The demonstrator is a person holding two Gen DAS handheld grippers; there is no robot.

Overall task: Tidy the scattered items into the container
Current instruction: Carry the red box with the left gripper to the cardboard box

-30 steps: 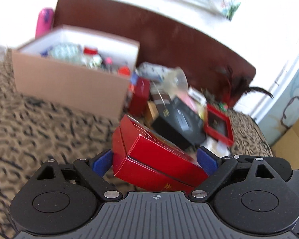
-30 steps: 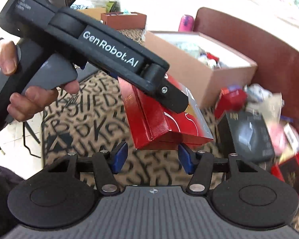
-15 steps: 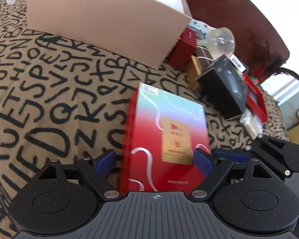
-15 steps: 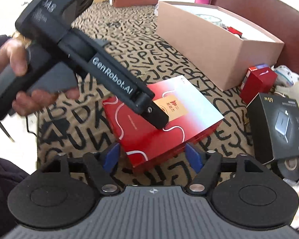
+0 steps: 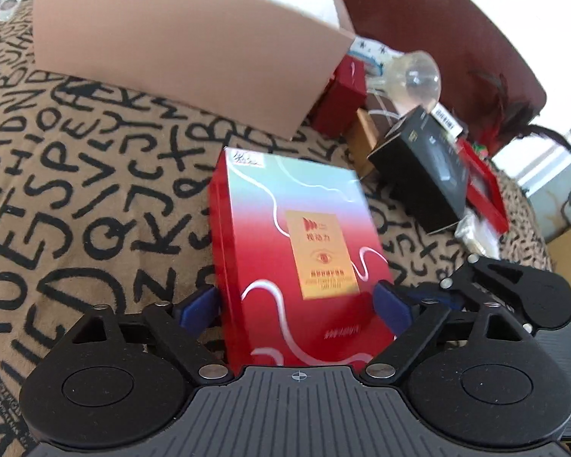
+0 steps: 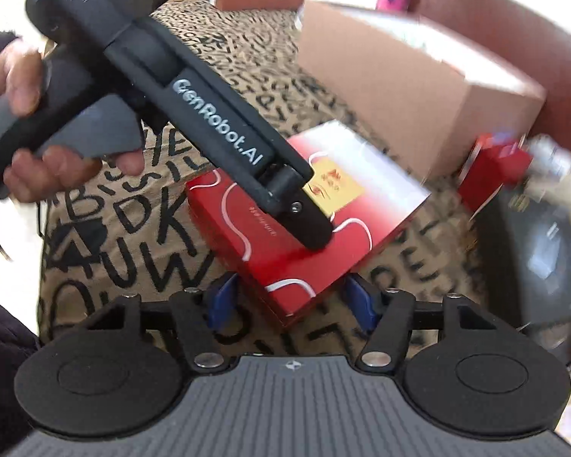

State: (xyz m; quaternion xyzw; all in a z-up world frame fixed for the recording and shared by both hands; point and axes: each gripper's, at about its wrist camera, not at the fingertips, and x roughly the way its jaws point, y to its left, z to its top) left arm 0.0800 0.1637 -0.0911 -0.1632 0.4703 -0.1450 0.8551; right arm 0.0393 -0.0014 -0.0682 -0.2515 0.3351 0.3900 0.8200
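A flat red and silver box lies on the letter-patterned cloth, in front of the open cardboard container. My left gripper is shut on the box's two long sides. In the right wrist view the box sits under the left gripper's arm. My right gripper is open, its blue pads to either side of the box's near corner, not touching it.
Scattered items lie right of the container: a small red box, a black box, a clear round bottle, a red frame. A dark red headboard runs behind. The cloth's edge drops off at left.
The red box went from tilted in the air to lying flat on the cloth. Both grippers came down with it and now sit closer to its near end.
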